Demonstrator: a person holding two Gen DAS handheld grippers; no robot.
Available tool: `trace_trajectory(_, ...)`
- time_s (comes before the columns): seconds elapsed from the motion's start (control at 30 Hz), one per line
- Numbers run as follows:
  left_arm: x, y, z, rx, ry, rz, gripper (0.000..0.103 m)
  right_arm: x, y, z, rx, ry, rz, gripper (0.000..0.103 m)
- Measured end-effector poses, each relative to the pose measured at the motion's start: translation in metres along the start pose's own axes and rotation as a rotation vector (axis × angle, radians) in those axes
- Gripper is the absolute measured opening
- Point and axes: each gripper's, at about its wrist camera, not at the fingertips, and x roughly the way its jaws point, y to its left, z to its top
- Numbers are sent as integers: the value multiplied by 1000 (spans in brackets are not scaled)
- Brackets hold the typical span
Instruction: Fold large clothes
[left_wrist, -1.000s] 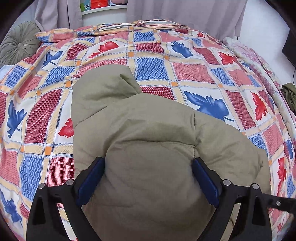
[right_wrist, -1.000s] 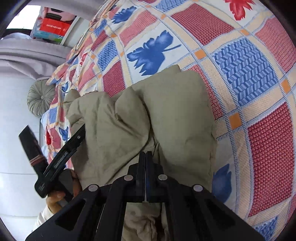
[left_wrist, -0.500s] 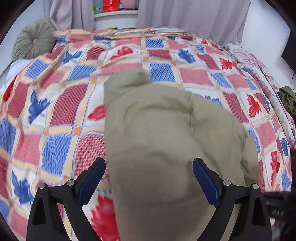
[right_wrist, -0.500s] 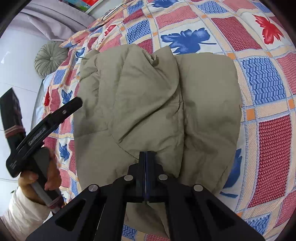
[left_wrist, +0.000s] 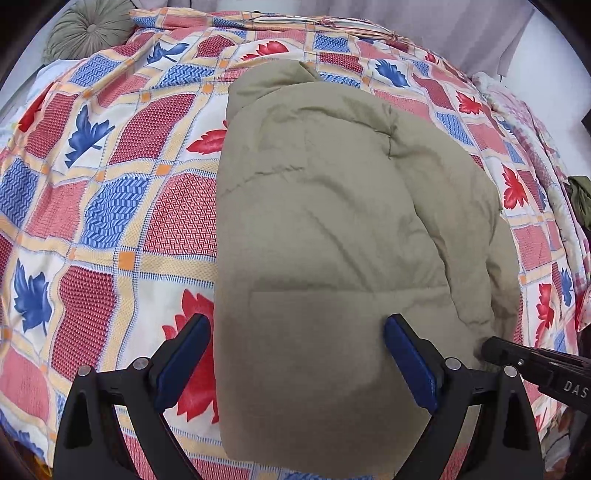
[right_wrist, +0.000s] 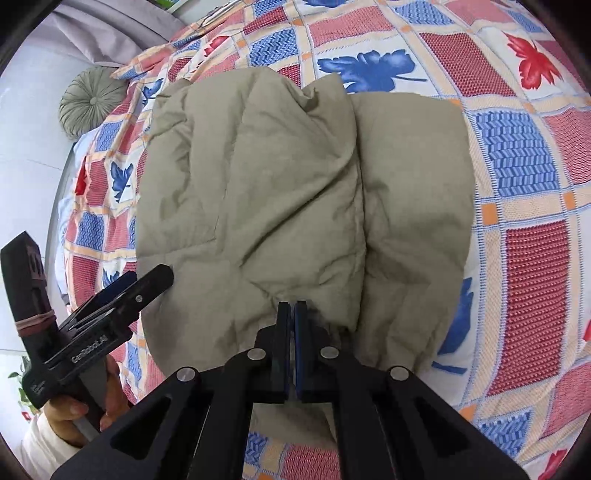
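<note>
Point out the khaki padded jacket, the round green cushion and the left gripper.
khaki padded jacket (left_wrist: 332, 221), left wrist view, middle of its folded top panel.
round green cushion (right_wrist: 94, 99), right wrist view, its buttoned centre.
left gripper (left_wrist: 297, 363), left wrist view, midway between its open blue fingertips.

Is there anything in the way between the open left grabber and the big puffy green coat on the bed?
No, nothing visible is in the way. The left gripper has its jaws wide apart right above the coat, with only coat fabric between them. The right gripper is already shut on the coat's near edge.
</note>
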Motion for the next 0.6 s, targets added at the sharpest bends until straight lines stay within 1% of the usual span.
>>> trace_trajectory(0.23, -16, 3, -8, -11, 24, -11, 95, -26, 5, -17, 4, 4, -19, 2)
trace_trajectory(0.43, -32, 7, -20, -8, 63, -16, 95, -30, 10, -34, -13, 37, -60, 2)
trace_trajectory(0.6, -48, 10, -33, -9, 96, -10, 95, -38, 11, -43, -10, 58, -69, 2)
